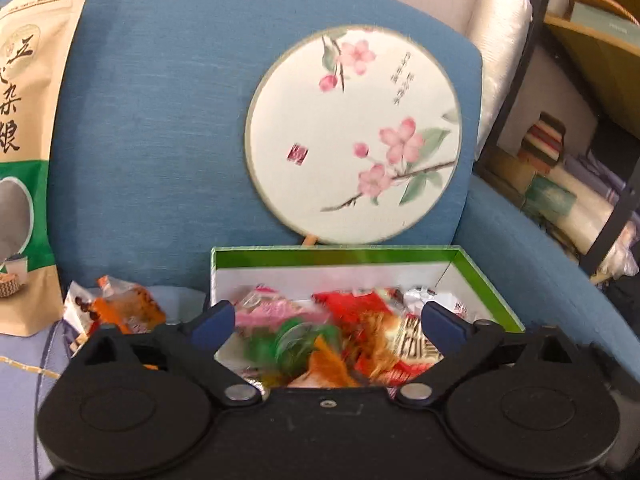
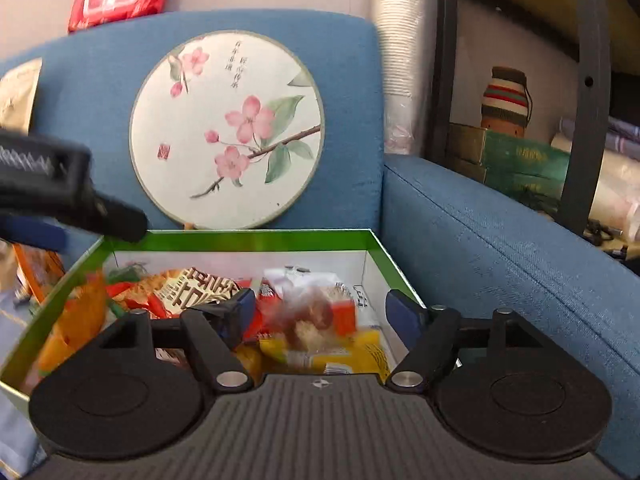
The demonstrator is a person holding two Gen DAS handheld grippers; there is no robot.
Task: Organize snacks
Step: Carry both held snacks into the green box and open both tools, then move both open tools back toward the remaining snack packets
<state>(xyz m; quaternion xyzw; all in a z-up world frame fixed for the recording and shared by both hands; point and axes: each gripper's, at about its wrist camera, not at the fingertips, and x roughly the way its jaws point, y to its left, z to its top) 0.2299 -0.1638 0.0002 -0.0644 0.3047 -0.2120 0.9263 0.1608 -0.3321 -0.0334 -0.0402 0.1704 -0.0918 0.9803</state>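
Directly ahead at twelve o'clock of both spread-fingered, unladen tools, the left gripper [image 1: 330,320] and right gripper [image 2: 320,312], sits the green-rimmed box [image 1: 336,254] of snack packets [image 2: 316,316] on the blue sofa [image 1: 160,120]; two loose packets [image 1: 120,308] lie at its nine o'clock.

A lived-in home corner: a blue fabric armchair [image 2: 500,240] with a painted round fan [image 1: 352,136] propped on it, beside cluttered storage shelves [image 2: 584,92]
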